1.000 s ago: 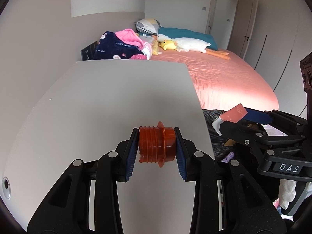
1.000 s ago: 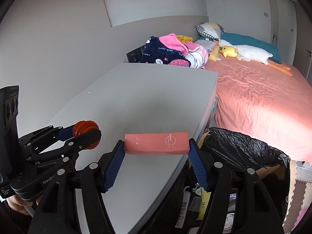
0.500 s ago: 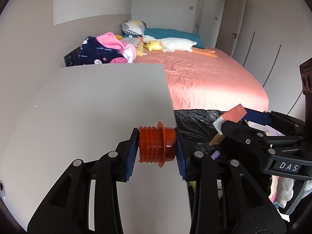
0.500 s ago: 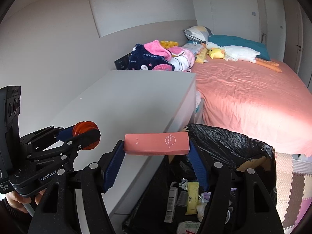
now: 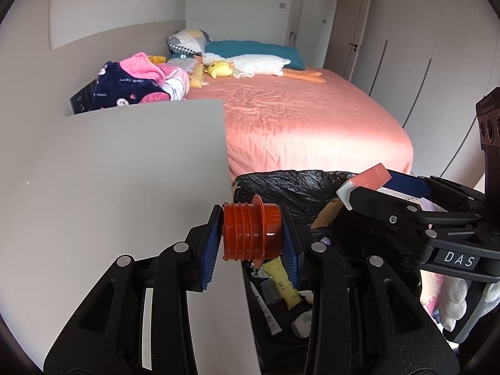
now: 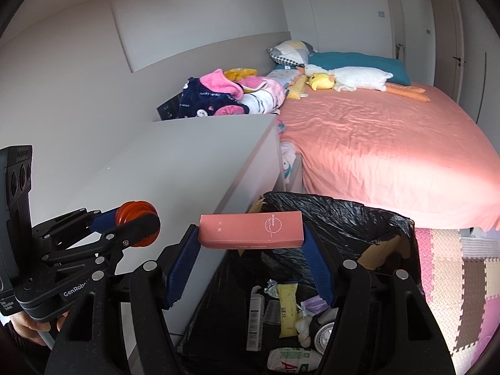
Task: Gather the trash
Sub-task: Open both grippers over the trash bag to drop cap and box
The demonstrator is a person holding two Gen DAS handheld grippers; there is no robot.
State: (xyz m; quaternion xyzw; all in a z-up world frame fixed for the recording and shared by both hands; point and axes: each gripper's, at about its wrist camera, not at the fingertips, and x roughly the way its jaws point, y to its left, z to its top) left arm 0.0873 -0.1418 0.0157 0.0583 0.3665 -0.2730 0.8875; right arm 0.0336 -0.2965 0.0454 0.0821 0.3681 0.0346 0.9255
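My left gripper [image 5: 250, 240] is shut on an orange ribbed plastic cap [image 5: 250, 232], held over the right edge of the grey cabinet top [image 5: 125, 172], beside the bin. My right gripper [image 6: 251, 243] is shut on a long pink box [image 6: 251, 229] and holds it above the open bin lined with a black bag [image 6: 368, 215]. The bin holds several pieces of trash, such as a yellow packet [image 6: 287, 309] and a white tube [image 6: 254, 322]. The left gripper with the cap [image 6: 136, 223] also shows in the right wrist view, and the pink box [image 5: 368, 179] in the left wrist view.
A bed with a pink sheet [image 5: 306, 118] lies beyond the bin, with soft toys [image 5: 250, 65] and a pile of clothes [image 5: 137, 84] near its head. Wardrobe doors [image 5: 406, 47] line the right wall. Foam floor mats [image 6: 453, 265] lie to the right of the bin.
Both grippers have moved right, off the cabinet top towards the bin, each still holding its item. The bin's inside now shows below them.
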